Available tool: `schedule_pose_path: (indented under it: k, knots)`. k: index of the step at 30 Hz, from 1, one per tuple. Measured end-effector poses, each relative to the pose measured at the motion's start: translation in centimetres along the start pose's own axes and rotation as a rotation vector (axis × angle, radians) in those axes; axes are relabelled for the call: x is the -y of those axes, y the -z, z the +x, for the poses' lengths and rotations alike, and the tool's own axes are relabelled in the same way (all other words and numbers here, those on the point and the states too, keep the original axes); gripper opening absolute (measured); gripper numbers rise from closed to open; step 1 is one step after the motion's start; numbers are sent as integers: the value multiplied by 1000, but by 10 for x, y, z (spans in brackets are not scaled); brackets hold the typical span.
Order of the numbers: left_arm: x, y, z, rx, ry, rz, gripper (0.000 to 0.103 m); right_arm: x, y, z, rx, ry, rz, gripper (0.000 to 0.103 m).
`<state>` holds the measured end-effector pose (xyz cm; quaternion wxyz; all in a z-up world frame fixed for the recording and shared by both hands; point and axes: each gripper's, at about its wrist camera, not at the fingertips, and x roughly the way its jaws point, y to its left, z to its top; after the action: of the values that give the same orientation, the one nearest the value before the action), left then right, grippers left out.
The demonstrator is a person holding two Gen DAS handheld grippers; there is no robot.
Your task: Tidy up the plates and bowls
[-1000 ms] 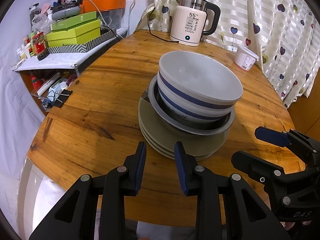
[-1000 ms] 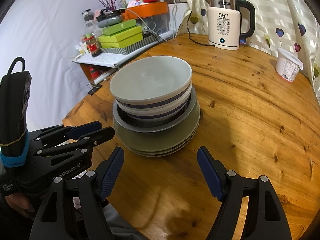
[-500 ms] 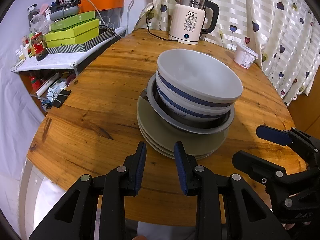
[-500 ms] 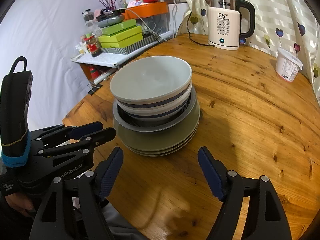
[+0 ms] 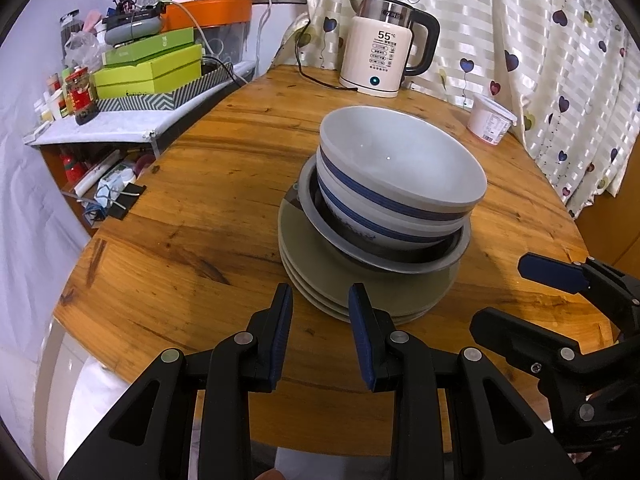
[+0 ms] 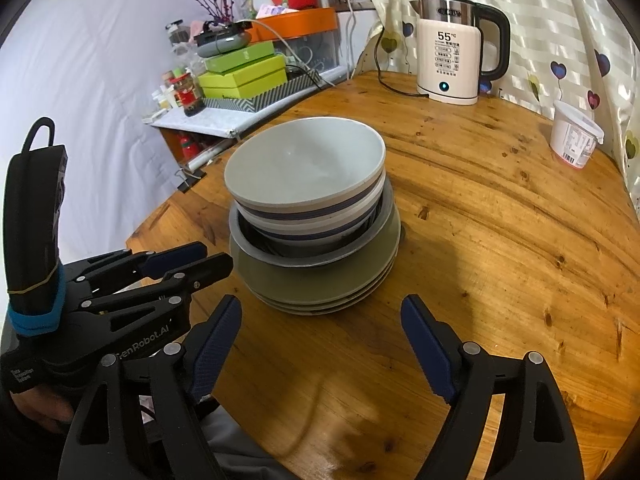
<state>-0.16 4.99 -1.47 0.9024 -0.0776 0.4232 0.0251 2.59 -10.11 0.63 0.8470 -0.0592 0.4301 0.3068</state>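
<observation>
Behind stacked bowls (image 5: 400, 176), kettle (image 5: 384, 62), tub (image 5: 490, 124), apparently lidded, well apart

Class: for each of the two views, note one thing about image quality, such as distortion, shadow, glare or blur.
Left wrist view: fisheye bends the table edge; black corners; small glints inside the top bowl. Right wrist view: same bending; soft shadows on the wood near the right gripper; kettle sharp, display readable.

A kettle (image 5: 386, 62) and white tub (image 5: 491, 124) stand on the table (image 5: 200, 216).
</observation>
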Motion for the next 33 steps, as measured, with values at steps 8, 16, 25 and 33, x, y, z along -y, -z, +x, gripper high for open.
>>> schedule_pose_path:
  k: [8, 16, 25, 33]
  knots:
    - [1, 0, 2, -7, -32, 26, 30, -3, 0, -1, -6, -1, -3, 83]
    - [1, 0, 3, -18, -40, 23, 30, -4, 0, 2, -10, -5, -2, 83]
    - [0, 3, 5, -29, -30, 18, 30, -3, 1, 4, -16, -8, 1, 83]
    - [1, 4, 5, -33, -32, 19, 30, -4, 2, 5, -15, -5, 1, 83]
